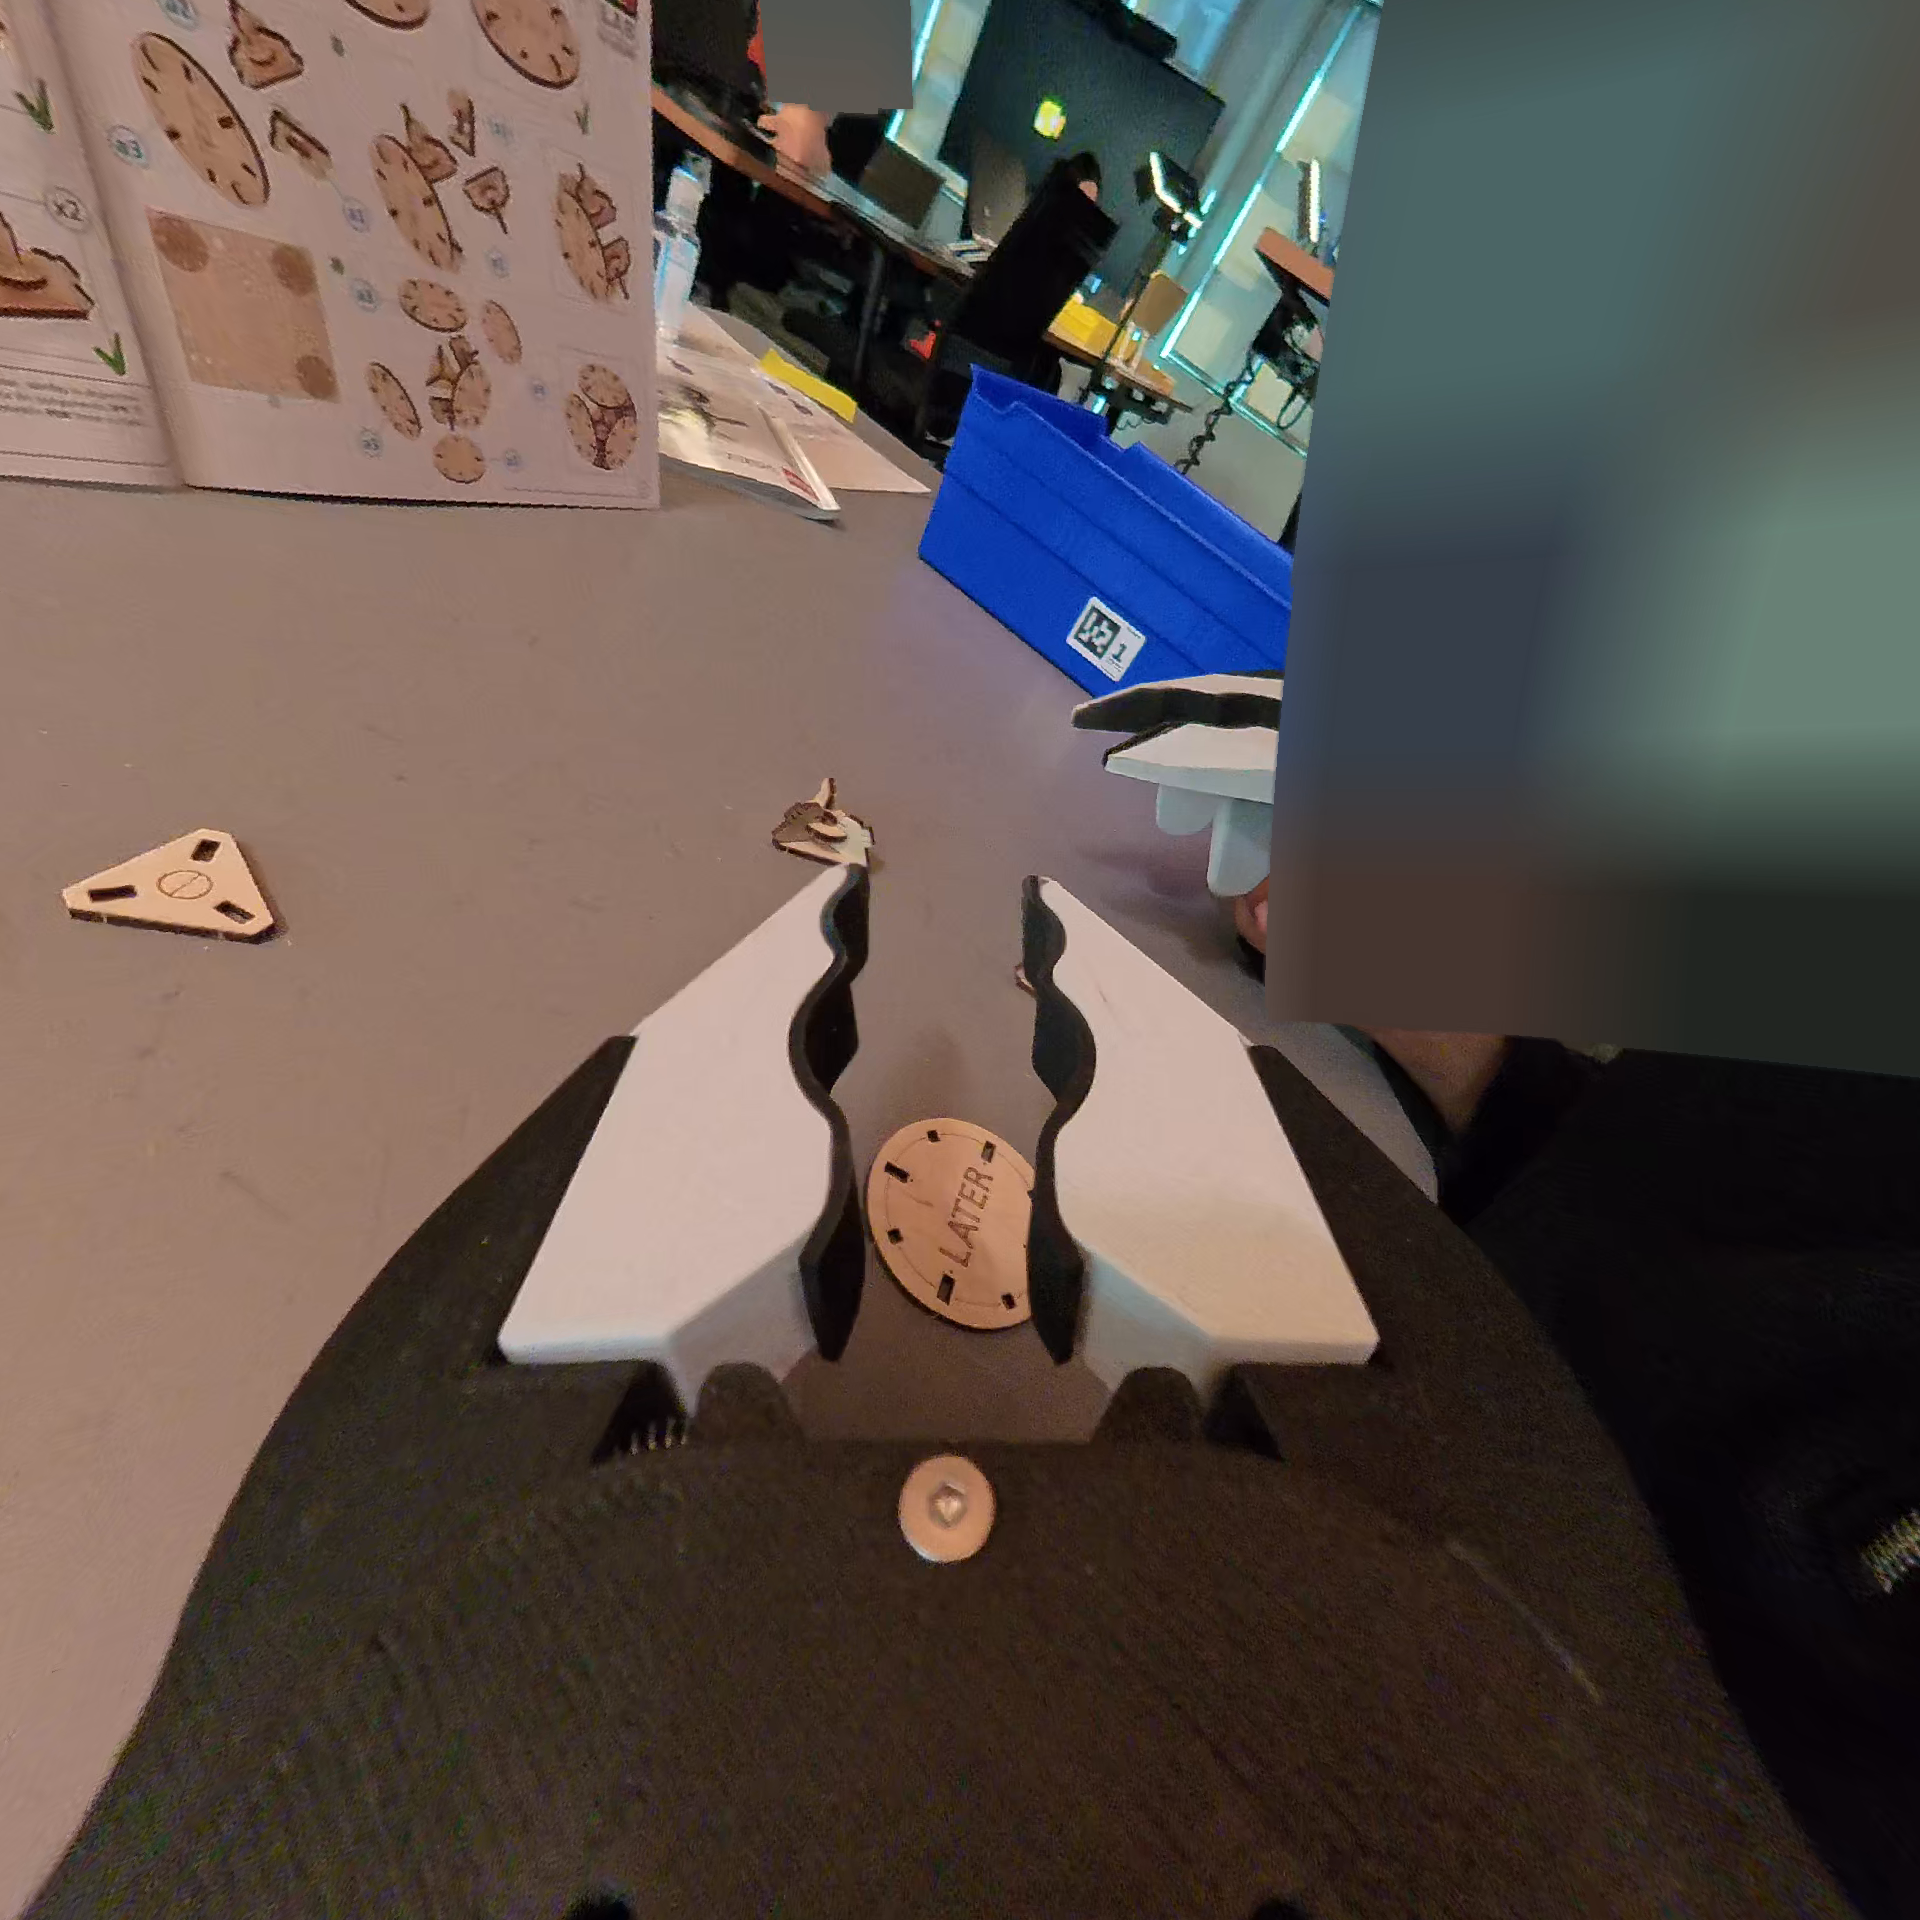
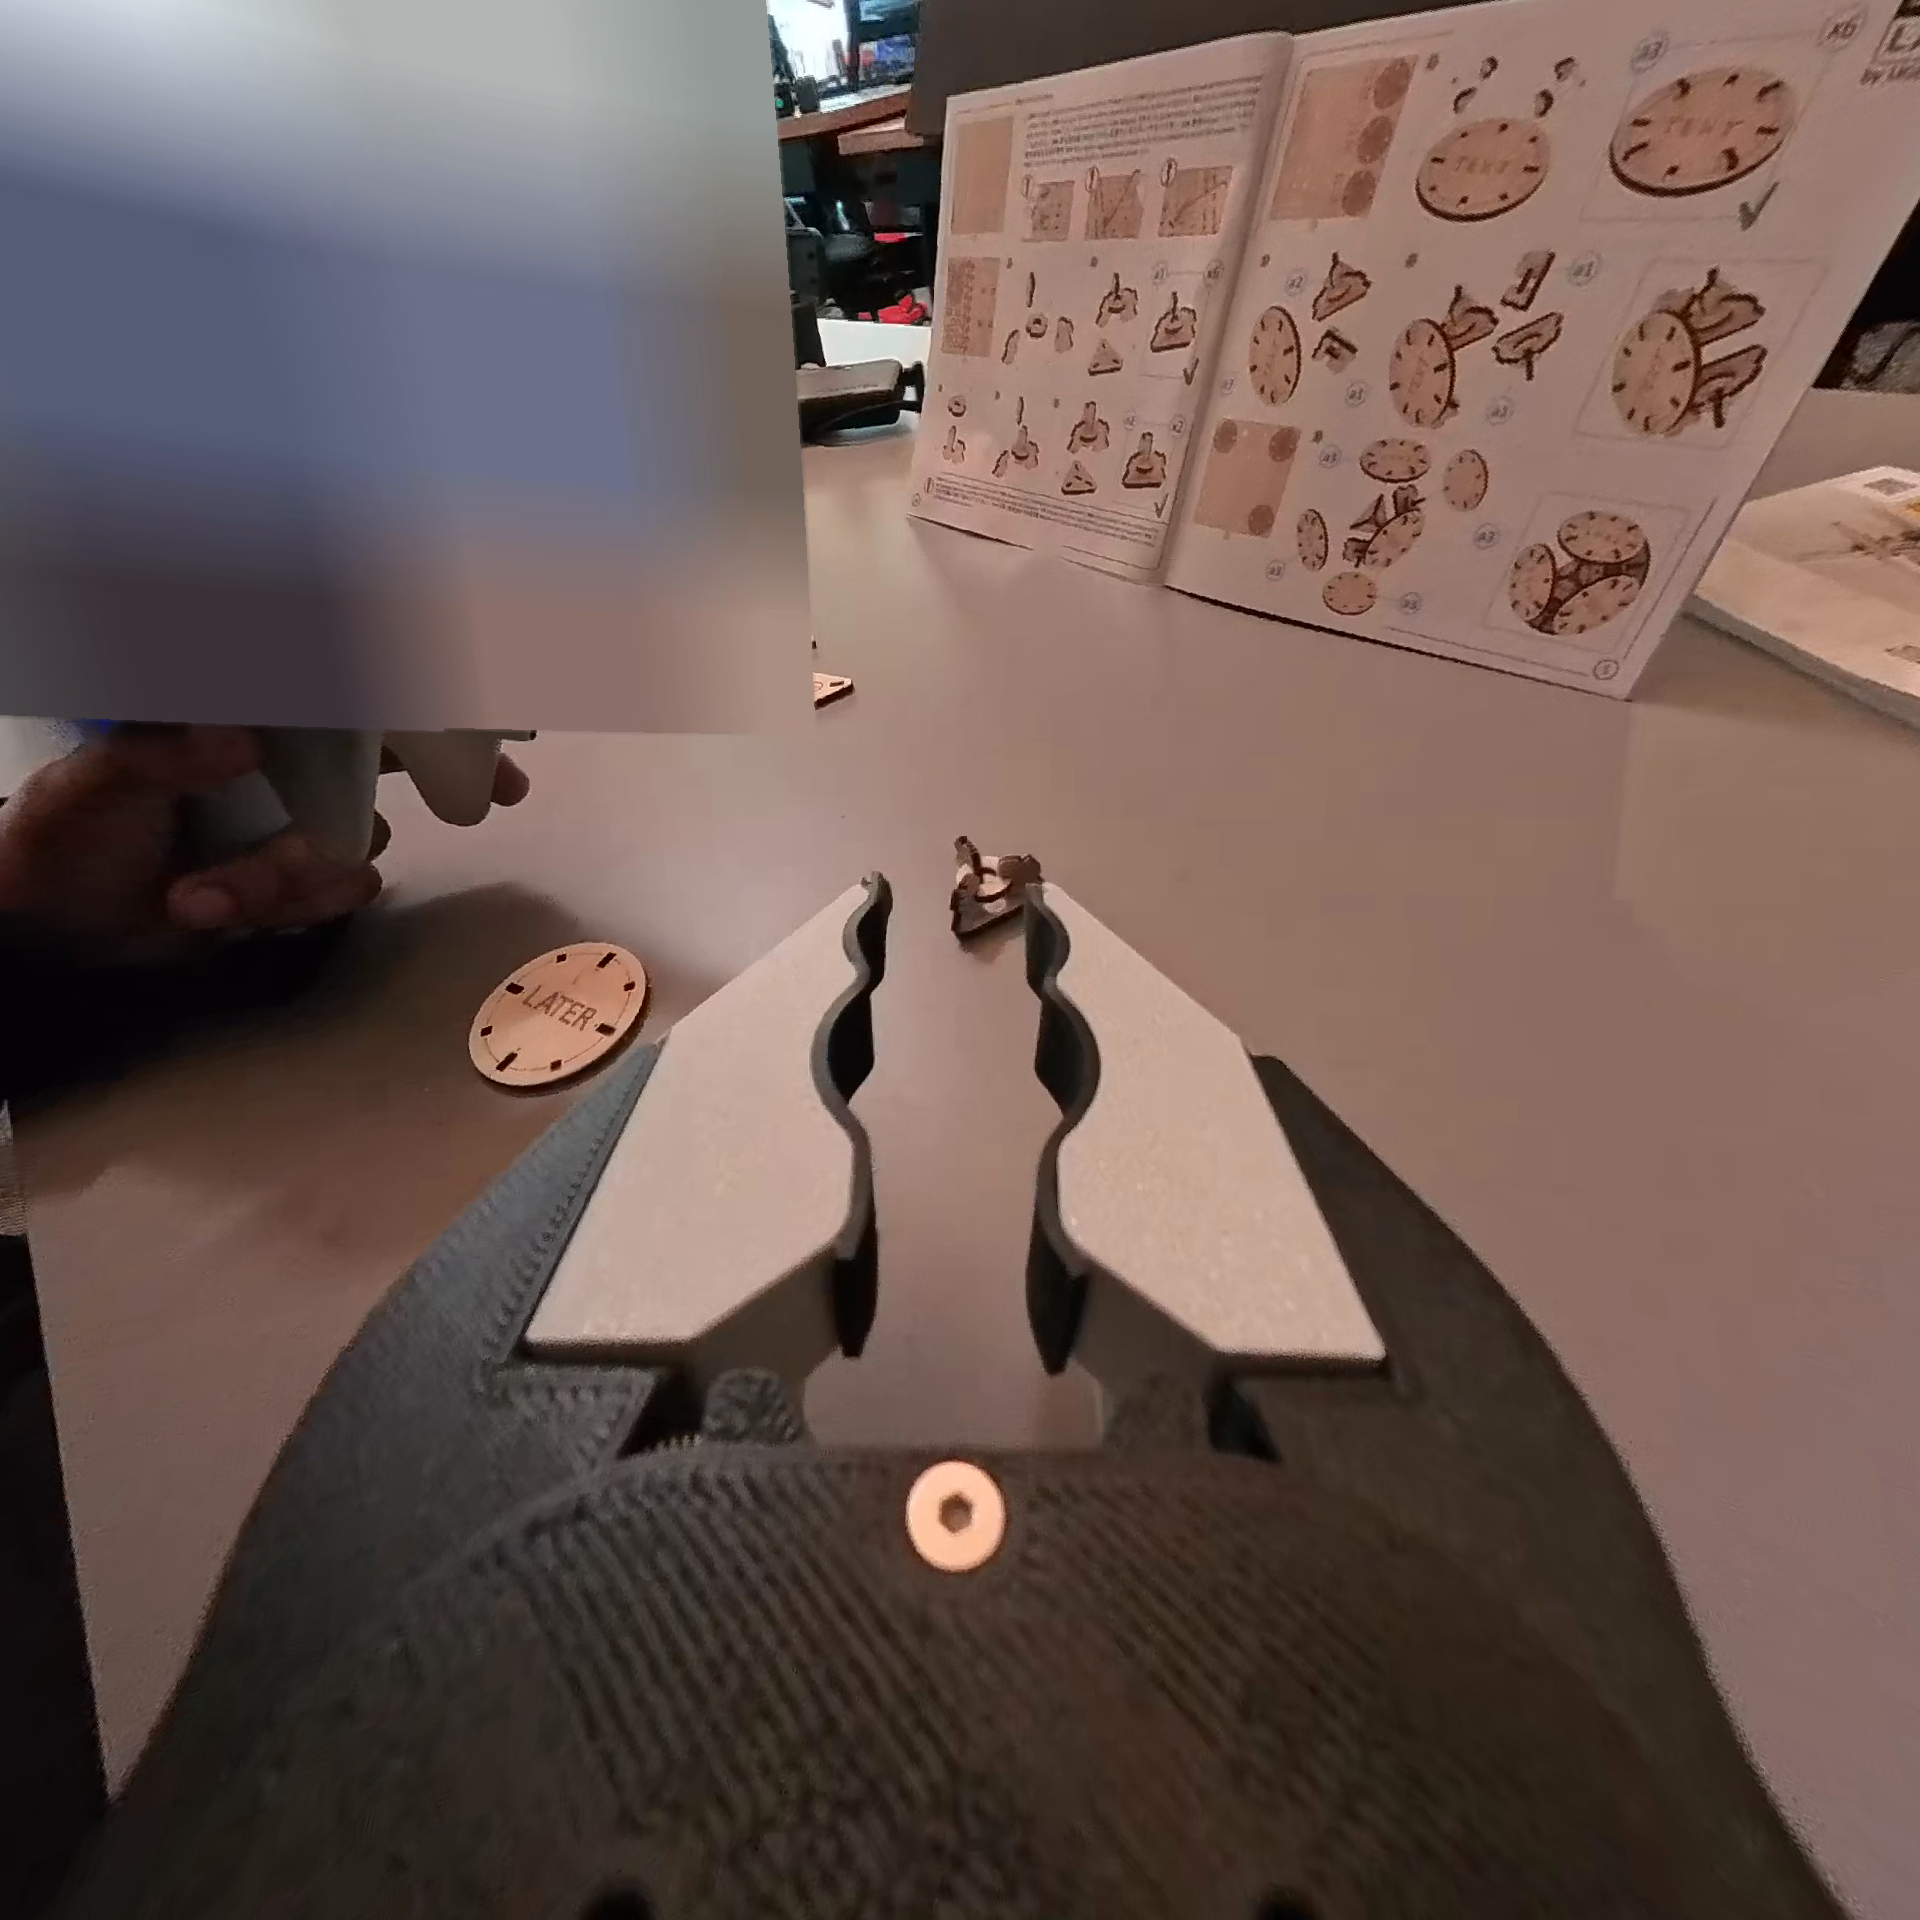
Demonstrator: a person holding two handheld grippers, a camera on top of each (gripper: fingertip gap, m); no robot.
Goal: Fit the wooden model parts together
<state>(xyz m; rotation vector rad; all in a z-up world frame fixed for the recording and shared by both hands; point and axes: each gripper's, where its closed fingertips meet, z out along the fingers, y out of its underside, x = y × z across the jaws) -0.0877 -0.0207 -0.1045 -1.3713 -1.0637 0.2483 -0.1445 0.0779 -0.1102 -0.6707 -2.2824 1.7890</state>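
My left gripper (image 1: 948, 888) is open and holds nothing, low over the grey table (image 1: 468, 675). A round wooden disc (image 1: 951, 1221) with slots along its edge lies flat on the table under the gap between its fingers, and the pads do not press on it. The disc also shows in the right wrist view (image 2: 558, 1013), flat beside a hand. My right gripper (image 2: 958, 891) is open and holds nothing. A small wooden assembly (image 2: 987, 894) lies just past its right fingertip and also shows in the left wrist view (image 1: 821, 826). The right gripper's fingers (image 1: 1174, 764) show there at the right.
An open instruction booklet (image 1: 364, 239) (image 2: 1403, 343) stands at the back of the table. A wooden triangle piece (image 1: 171, 885) (image 2: 831, 688) lies apart on the table. A blue bin (image 1: 1091, 530) sits at the far right. A second booklet (image 1: 769, 426) lies flat. A person's hand (image 2: 260, 883) rests at the left. Tip to tip, the grippers are about 12 cm apart. The wooden triangle piece (image 1: 171, 885) lies some 12 cm from my left tips, 20 cm from my right tips.
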